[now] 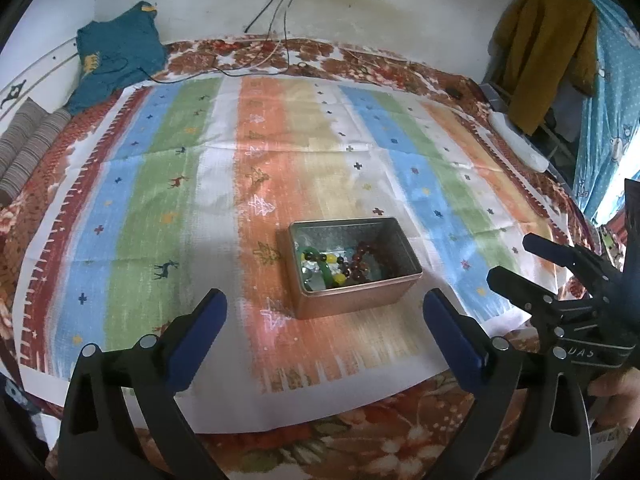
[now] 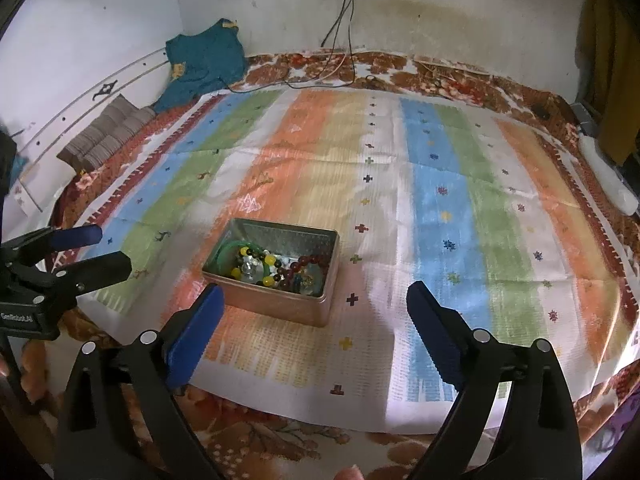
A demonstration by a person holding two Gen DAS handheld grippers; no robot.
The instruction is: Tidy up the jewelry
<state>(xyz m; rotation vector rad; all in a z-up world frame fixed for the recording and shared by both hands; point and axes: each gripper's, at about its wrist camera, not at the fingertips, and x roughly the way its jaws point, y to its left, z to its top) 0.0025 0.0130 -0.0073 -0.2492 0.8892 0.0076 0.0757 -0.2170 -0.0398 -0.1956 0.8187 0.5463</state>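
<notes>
The left gripper is held with jaws wide apart, empty, the tin of beaded jewelry lying just ahead. Right of the tin, the right gripper hangs, jaws equally apart; the tin's long axis runs crosswise.

We see stained white wall, striped cloth over floral bedspread, teal garment in corner, cables hanging from socket.

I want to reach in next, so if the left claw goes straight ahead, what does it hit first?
Most likely the near wall of the metal tin, centered between the open left claw fingers; depth is hard to judge.
</notes>
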